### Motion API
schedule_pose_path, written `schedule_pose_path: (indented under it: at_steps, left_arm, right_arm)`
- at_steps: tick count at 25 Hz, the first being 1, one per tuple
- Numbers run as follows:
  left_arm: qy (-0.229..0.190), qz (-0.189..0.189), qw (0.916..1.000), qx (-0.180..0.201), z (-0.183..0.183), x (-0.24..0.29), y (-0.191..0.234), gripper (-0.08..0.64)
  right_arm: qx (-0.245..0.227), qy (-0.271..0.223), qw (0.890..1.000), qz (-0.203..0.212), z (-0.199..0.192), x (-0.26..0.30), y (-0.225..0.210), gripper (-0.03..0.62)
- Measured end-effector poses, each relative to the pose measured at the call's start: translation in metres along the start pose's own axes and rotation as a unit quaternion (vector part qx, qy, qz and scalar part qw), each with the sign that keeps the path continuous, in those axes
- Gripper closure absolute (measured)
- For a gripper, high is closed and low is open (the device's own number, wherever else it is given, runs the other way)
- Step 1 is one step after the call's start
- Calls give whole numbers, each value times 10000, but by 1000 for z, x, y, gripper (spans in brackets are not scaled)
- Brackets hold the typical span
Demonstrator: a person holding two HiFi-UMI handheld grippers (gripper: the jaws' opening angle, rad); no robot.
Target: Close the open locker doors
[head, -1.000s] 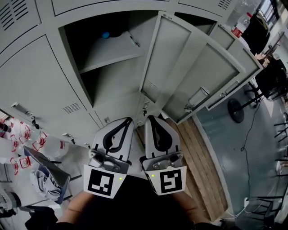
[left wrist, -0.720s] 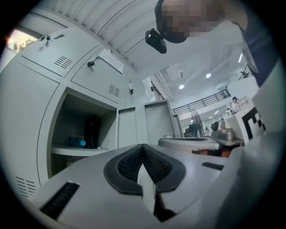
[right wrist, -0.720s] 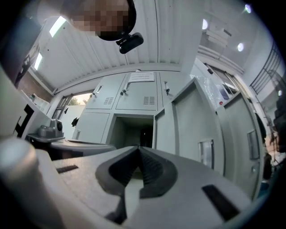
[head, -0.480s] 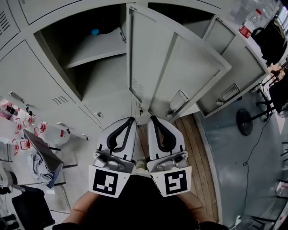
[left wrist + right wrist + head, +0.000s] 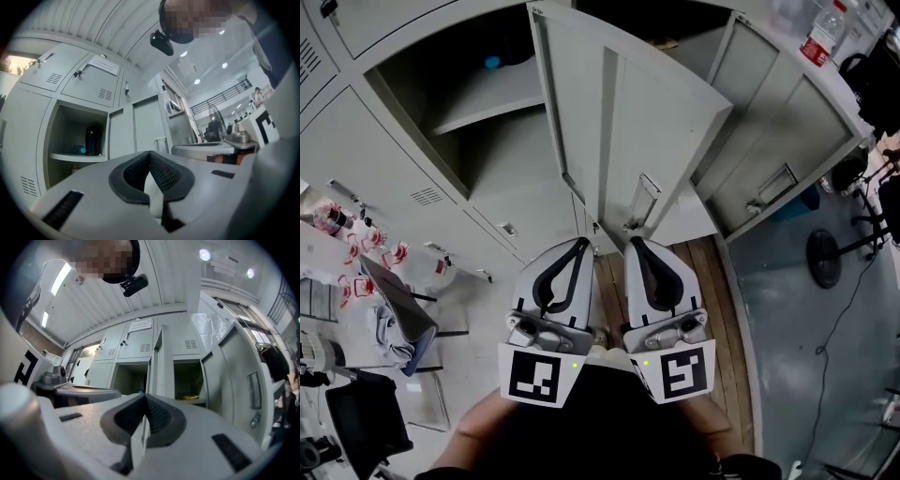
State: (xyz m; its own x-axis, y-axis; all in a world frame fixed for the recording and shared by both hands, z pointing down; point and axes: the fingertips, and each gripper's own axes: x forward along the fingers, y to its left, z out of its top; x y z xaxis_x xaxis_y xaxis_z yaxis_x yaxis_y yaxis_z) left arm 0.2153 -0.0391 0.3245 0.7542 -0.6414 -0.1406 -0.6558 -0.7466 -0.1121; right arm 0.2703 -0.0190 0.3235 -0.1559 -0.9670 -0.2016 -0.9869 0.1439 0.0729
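Observation:
Grey lockers fill the head view. One compartment (image 5: 455,122) at upper left stands open, with a shelf, a blue thing (image 5: 492,63) and a black bottle (image 5: 93,139) inside. Its door (image 5: 619,122) swings out toward me, and the door's handle (image 5: 643,200) is just beyond the gripper tips. A second open door (image 5: 769,141) stands to the right, next to a compartment holding something yellow (image 5: 185,398). My left gripper (image 5: 579,244) and right gripper (image 5: 635,244) are side by side below the first door, both shut and empty, touching nothing.
A table with red-labelled bottles (image 5: 361,248) and a chair with cloth (image 5: 394,319) stand at the left. Wooden planks (image 5: 703,291) lie under the lockers, with grey floor and a chair base (image 5: 830,258) to the right. A bottle (image 5: 820,33) stands on top.
The view has shifted: the nearer open door has come from the upper right to straight ahead of the gripper tips and looks closer. Both grippers stay shut, side by side.

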Motion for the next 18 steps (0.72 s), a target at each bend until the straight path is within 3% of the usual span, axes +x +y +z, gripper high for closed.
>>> schedule_pose_path:
  at_steps: [7, 12, 18]
  left_arm:
    - [155, 51, 9997, -174, -10, 9, -24, 560]
    - [250, 66, 9993, -276, -15, 12, -30, 560]
    - [277, 52, 9994, -209, -17, 15, -32, 560]
  right_arm:
    - [70, -77, 9999, -16, 1, -12, -22, 592]
    - [28, 189, 9998, 84, -12, -14, -38, 591]
    - [284, 158, 9975, 634, -17, -8, -42, 562]
